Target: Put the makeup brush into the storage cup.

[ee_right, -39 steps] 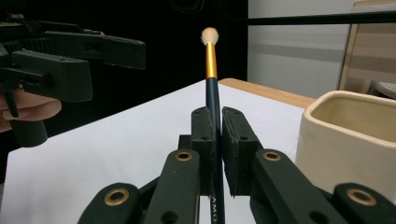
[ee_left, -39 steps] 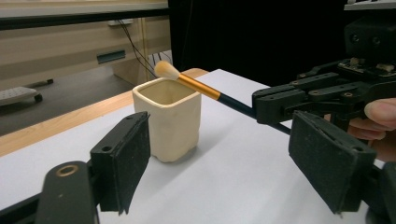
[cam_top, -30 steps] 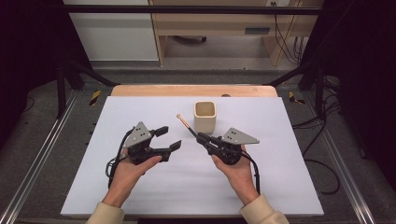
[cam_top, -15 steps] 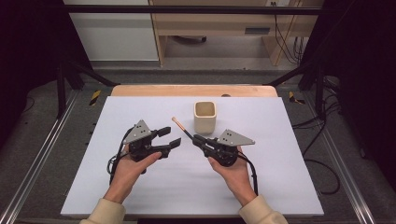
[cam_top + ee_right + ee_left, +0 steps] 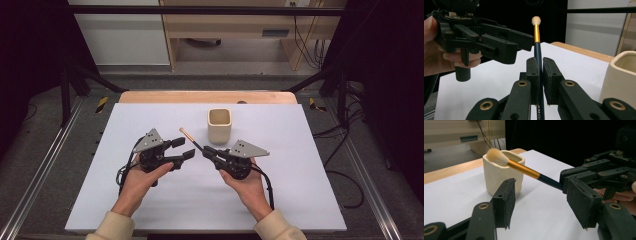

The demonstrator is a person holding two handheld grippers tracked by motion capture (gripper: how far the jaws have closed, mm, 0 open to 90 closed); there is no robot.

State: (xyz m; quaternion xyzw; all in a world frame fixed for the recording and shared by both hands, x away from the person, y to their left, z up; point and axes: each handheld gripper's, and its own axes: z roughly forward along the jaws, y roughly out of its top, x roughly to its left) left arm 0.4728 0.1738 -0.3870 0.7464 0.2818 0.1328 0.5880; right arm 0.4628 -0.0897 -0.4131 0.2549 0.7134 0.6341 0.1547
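A makeup brush (image 5: 192, 140) with a pale tuft, gold ferrule and dark blue handle sticks up and to the left from my right gripper (image 5: 206, 150), which is shut on its handle (image 5: 538, 53). My left gripper (image 5: 186, 148) sits just left of the brush, level with it. Its jaws have just been closing but still stand apart, and nothing is pressed between the pads (image 5: 504, 202). In the left gripper view the brush (image 5: 524, 170) crosses in front of a cream square cup (image 5: 496, 177). That cup (image 5: 219, 125) stands behind the two grippers on the white sheet (image 5: 300, 190).
The white sheet covers a wooden table whose far edge (image 5: 150, 96) shows. Black frame rails (image 5: 45, 165) run along both sides, with cables on the floor to the right (image 5: 345, 175). A wooden desk (image 5: 235, 30) stands beyond the table.
The left gripper's jaws stand narrower than a second ago. The brush tip has shifted slightly left, closer to the left gripper. Both hands have stayed nearly in place.
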